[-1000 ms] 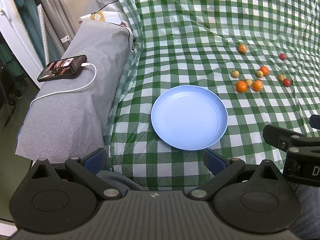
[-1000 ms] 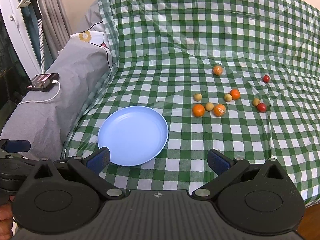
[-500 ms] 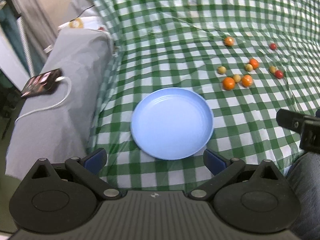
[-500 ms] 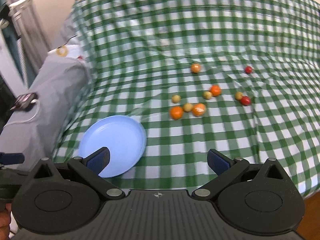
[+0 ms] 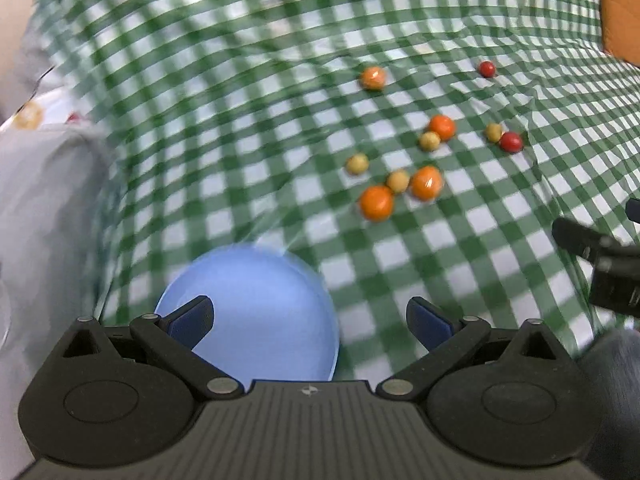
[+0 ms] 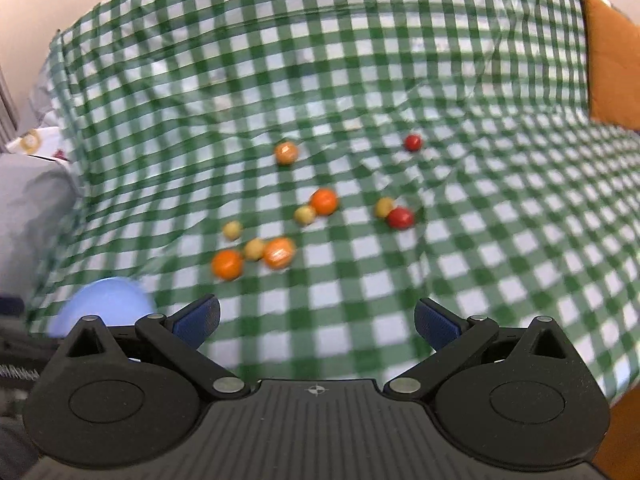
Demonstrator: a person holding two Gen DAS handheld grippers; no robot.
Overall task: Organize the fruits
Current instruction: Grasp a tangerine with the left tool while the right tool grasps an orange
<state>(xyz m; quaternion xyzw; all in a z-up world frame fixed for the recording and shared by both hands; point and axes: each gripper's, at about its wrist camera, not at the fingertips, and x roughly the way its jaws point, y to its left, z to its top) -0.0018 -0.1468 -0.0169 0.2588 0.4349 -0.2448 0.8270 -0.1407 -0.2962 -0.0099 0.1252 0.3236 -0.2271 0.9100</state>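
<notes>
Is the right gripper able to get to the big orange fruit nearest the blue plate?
Probably yes. The right gripper is open and empty, and only bare checked cloth lies between it and that orange fruit. A small yellow fruit sits close beside it.

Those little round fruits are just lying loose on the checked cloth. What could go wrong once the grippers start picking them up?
Round fruits on the wrinkled cloth may roll if nudged. The orange fruit appears to touch a yellow fruit, so open fingers might knock both. The blue plate sits apart, so a weak grip could drop fruit.

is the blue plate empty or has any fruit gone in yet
Empty as far as shown: the blue plate has bare surface, partly hidden by the left gripper. All the fruits lie on the checked cloth.
</notes>
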